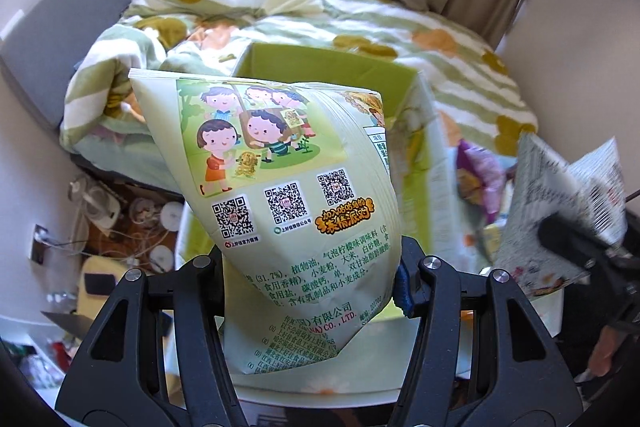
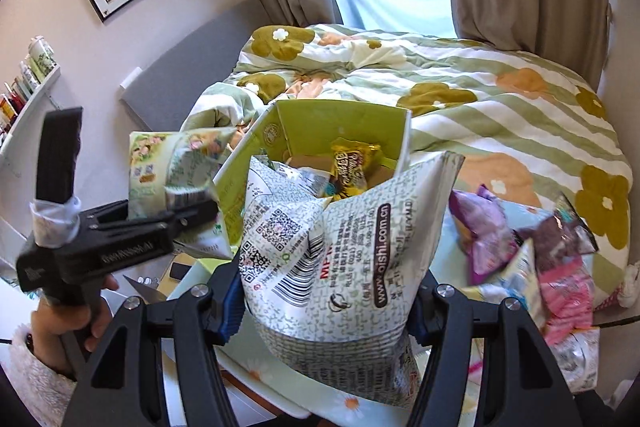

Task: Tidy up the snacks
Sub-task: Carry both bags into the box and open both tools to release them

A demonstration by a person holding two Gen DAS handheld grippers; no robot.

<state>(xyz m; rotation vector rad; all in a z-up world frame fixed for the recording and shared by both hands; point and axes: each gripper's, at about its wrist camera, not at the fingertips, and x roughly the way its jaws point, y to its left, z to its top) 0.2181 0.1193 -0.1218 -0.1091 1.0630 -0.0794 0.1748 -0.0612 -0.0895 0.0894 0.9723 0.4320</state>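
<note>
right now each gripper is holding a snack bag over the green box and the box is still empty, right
Not quite: the green box is not empty. The right wrist view shows a yellow snack packet already lying inside it. The rest holds: the left gripper is shut on the pale green bag and the right gripper on the grey patterned bag, both by the box.

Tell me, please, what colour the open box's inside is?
Lime green; the box shows best in the right wrist view.

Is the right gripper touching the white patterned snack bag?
Touching. In the right wrist view the right gripper has its blue pads pressed against both sides of the white patterned snack bag, which is pinched and creased between them.
</note>
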